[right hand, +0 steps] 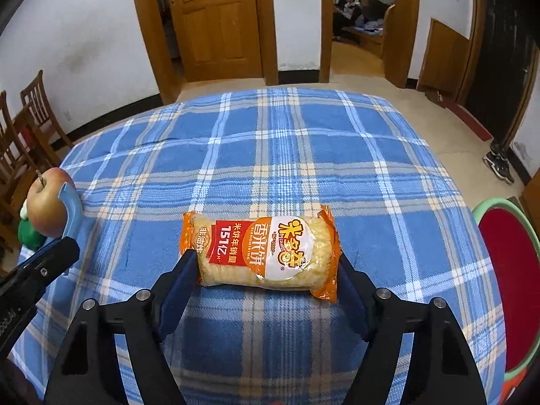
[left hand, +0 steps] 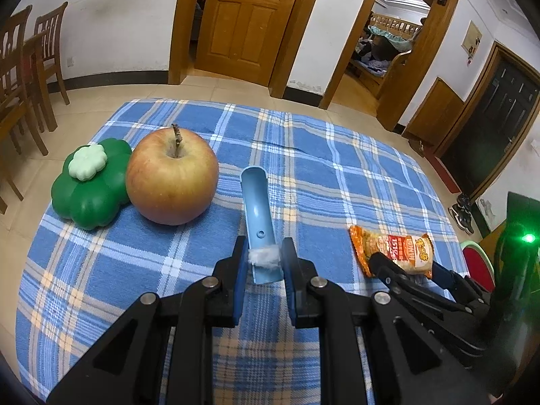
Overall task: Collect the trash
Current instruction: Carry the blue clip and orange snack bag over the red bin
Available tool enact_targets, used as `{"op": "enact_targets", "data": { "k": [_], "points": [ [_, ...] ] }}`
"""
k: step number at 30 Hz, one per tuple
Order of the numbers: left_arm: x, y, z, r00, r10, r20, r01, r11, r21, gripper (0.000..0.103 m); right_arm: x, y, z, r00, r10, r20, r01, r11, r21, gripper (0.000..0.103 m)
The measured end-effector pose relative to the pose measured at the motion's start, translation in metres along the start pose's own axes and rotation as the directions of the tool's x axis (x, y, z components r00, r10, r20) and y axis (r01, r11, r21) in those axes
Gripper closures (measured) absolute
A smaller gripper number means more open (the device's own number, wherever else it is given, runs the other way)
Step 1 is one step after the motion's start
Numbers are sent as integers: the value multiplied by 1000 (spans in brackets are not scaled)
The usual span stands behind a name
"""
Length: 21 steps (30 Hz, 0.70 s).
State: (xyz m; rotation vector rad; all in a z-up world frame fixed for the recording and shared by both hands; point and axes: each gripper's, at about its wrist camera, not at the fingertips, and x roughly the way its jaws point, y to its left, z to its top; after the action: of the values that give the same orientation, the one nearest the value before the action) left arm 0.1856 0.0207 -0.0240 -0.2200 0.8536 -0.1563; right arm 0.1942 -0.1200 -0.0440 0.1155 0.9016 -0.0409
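A light blue curved plastic piece (left hand: 258, 222) with a white fluffy wad (left hand: 265, 255) lies on the blue plaid tablecloth (left hand: 303, 175). My left gripper (left hand: 264, 256) has its jaws on both sides of it, shut on its near end. An orange rice-cracker packet (right hand: 261, 251) lies on the cloth; my right gripper (right hand: 266, 263) is open with a finger at each end of the packet. The packet (left hand: 395, 249) and the right gripper (left hand: 405, 266) also show in the left wrist view. The blue piece (right hand: 72, 212) shows at the left of the right wrist view.
A red-yellow apple (left hand: 172, 175) and a green clover-shaped box (left hand: 91, 182) stand at the table's left. Wooden chairs (left hand: 30, 67) are beyond the left edge. A red round stool (right hand: 509, 280) stands at the right. Doorways lie behind.
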Motion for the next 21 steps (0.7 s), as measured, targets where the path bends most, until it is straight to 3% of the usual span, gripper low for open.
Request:
{"op": "enact_targets", "data": {
  "k": [11,21],
  "points": [
    [-3,-5,-1,1000,-15,13,14,1000,16,84,-42,-31,-17,998,27,55,-32,996,84,26],
    [-2,-17,-6,1000,-27,8,26,998,49,84,-86,-91,-42,995,-12,101,-8,981,196,26]
  ]
}}
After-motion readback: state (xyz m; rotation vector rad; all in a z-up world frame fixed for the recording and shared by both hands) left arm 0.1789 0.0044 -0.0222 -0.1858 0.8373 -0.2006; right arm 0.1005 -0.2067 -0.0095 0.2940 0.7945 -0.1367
